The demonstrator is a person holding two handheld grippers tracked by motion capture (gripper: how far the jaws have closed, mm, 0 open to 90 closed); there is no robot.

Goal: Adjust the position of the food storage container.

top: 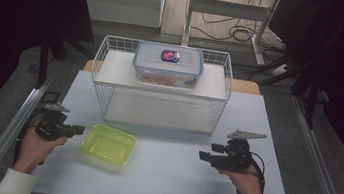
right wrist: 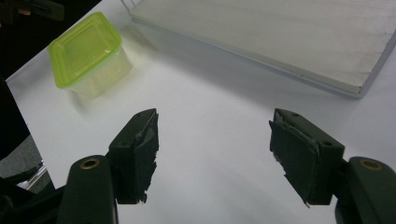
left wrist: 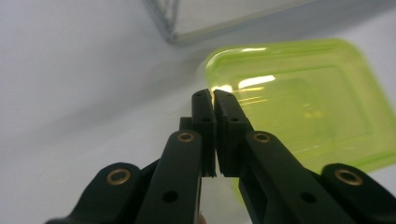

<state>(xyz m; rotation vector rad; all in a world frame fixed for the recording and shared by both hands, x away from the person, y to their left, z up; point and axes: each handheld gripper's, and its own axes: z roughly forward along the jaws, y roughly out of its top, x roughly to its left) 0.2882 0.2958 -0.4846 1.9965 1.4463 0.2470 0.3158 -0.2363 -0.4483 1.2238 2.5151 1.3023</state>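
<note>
lunch box (top: 108, 143): translucent lime green, plain, with pale glints on its lid
bench (top: 164, 176): flat pale grey-white, no pattern
wire basket (top: 107, 48): white mesh of thin rods
shelf board (top: 117, 72): matt off-white
storage box (top: 168, 65): clear with blue-grey lid rim, red-and-blue label on top, orange contents
left tool (top: 81, 129): black, brass-coloured rivets
right tool (top: 201, 155): black, grey plate on top
sleeves (top: 12, 184): white

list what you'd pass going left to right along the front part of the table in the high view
left gripper → green container → right gripper
</note>
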